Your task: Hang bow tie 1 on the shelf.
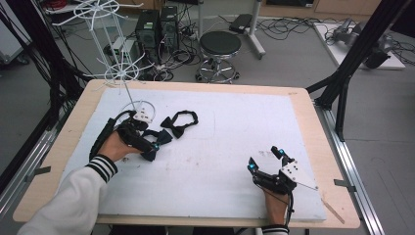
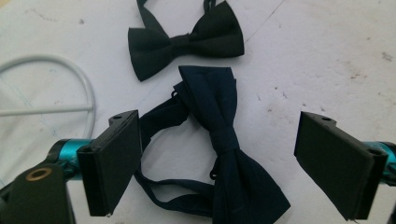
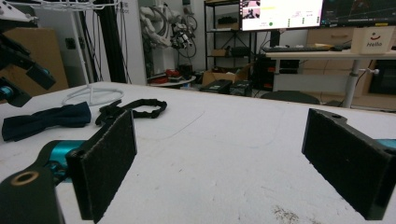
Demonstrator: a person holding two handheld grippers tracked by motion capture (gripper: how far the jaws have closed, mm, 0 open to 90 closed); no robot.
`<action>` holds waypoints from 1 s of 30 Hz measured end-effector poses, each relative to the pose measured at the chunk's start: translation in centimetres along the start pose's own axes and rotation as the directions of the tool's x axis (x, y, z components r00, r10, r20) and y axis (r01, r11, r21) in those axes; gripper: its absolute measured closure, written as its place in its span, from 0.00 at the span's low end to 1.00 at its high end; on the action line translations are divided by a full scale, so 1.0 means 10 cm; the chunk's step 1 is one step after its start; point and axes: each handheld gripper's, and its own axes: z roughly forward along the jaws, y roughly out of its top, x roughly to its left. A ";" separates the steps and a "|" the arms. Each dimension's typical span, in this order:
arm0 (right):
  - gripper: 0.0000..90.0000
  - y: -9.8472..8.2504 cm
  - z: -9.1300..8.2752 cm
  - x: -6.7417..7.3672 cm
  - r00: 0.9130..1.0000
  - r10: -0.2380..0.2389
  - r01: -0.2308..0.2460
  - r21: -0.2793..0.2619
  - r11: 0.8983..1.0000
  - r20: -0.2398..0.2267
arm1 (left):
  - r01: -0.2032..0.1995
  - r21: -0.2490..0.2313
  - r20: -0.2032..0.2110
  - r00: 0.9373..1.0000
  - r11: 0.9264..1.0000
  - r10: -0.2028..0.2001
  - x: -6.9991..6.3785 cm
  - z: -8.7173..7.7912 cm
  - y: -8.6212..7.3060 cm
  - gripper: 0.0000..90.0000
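A navy bow tie [image 2: 224, 140] lies on the white mat with its strap looped to one side. My left gripper [image 2: 218, 142] hovers over it, jaws spread to either side of the knot and clear of the fabric. From above, the left gripper [image 1: 150, 147] covers part of the navy bow tie [image 1: 161, 137]. A black bow tie [image 2: 187, 42] lies just beyond it, also the black bow tie [image 1: 178, 125] in the high view. My right gripper [image 1: 265, 158] rests open near the front right of the mat, nothing between its pads [image 3: 109, 158].
A white wire display rack [image 1: 120, 73] stands at the mat's back left, its ring base [image 2: 88, 93] close beside my left gripper. The white mat [image 1: 220, 147] covers a wooden table. A stool [image 1: 220, 46] and computer towers sit on the floor beyond.
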 end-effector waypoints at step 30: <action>0.10 0.00 0.00 0.00 1.000 0.000 0.000 0.000 1.000 0.000 | 0.030 0.190 0.020 0.999 0.981 -0.034 -0.02 0.32 0.03 0.58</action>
